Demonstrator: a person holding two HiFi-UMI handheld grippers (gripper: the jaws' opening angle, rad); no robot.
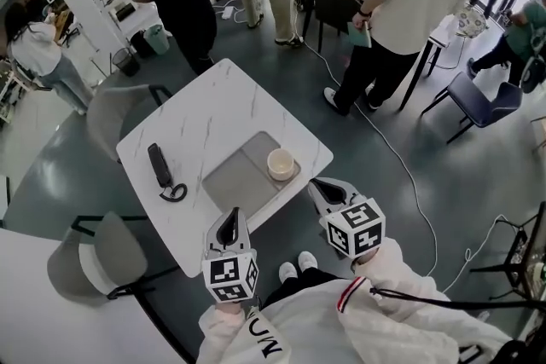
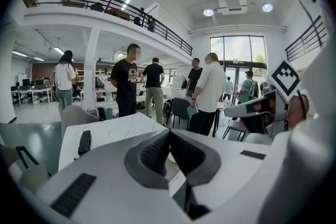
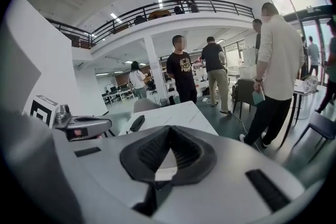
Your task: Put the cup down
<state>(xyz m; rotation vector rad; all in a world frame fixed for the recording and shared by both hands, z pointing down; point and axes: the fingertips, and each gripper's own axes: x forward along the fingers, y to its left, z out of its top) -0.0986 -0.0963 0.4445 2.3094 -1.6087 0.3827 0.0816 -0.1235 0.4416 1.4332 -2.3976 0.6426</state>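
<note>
Left hand-held gripper (image 1: 231, 217) and right hand-held gripper (image 1: 317, 186), jaws together, empty; cup (image 1: 281, 164) on tray (image 1: 239, 183), interior unclear.

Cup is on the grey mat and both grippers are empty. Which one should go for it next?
Right, probably. The right gripper sits nearest the cup on the grey mat, its tips aimed roughly at it; the left gripper is farther off. Both have jaws together, so open first.

One cup (image 1: 281, 163), one tray (image 1: 239, 183).
</note>
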